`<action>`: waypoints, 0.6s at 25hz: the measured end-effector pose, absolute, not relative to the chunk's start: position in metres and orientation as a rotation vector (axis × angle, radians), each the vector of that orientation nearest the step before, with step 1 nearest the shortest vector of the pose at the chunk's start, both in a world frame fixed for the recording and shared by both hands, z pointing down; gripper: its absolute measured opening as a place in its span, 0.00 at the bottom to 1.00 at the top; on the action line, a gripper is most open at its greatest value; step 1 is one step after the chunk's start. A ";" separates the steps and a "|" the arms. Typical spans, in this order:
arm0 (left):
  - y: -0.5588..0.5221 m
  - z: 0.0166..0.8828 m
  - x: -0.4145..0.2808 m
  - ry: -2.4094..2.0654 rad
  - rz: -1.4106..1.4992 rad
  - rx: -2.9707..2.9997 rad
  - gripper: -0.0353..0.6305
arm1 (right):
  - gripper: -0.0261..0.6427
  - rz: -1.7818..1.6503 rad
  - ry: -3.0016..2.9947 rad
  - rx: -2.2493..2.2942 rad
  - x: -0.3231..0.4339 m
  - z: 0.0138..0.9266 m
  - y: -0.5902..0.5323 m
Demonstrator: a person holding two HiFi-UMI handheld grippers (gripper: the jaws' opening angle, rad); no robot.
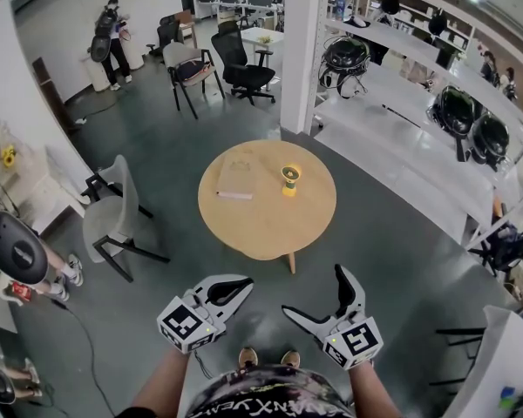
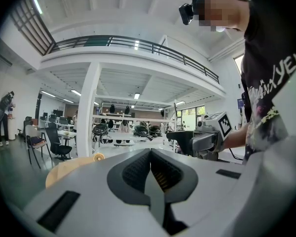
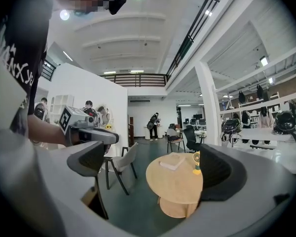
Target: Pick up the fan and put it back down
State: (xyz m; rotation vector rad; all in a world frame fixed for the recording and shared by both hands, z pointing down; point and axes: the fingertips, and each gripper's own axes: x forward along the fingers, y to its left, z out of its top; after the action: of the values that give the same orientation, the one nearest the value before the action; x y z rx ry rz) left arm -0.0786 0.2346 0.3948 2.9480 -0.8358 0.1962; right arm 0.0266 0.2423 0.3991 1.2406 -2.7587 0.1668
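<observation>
Small yellow round-head desk fan point(image 1: 290, 179) upright, long axis vertical, face toward 6 o'clock. Left gripper point(image 1: 247, 282) closed, empty; right gripper point(image 1: 312, 290) wide, empty.

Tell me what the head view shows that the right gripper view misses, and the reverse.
Only the head view: the person's shoes and the marker cube on the right gripper. Only the right gripper view: the head-mounted camera and the balcony railing. Both: the round table bearing the yellow fan and a notebook, the left gripper, and the right gripper's jaws standing wide apart, empty.
</observation>
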 end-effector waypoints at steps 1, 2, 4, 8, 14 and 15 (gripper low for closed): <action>0.235 0.395 -0.078 -0.836 0.196 2.949 0.08 | 0.92 0.173 -2.762 1.242 0.028 0.399 0.243; 0.235 0.395 -0.076 -0.834 0.197 2.952 0.08 | 0.92 0.174 -2.762 1.242 0.029 0.400 0.243; 0.237 0.395 -0.074 -0.830 0.199 2.963 0.08 | 0.92 0.170 -2.759 1.241 0.031 0.401 0.244; 0.238 0.392 -0.074 -0.838 0.198 2.957 0.08 | 0.92 0.162 -2.759 1.238 0.032 0.398 0.245; 0.245 0.390 -0.064 -0.844 0.203 2.971 0.08 | 0.92 0.143 -2.764 1.228 0.041 0.397 0.251; 0.247 0.390 -0.061 -0.850 0.204 2.967 0.08 | 0.92 0.141 -2.767 1.225 0.044 0.397 0.252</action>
State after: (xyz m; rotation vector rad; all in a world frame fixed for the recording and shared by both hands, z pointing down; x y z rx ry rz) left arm -0.0615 0.2467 0.3902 2.9674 -0.8504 0.2039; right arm 0.0438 0.2520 0.3971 1.2245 -2.7667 0.1409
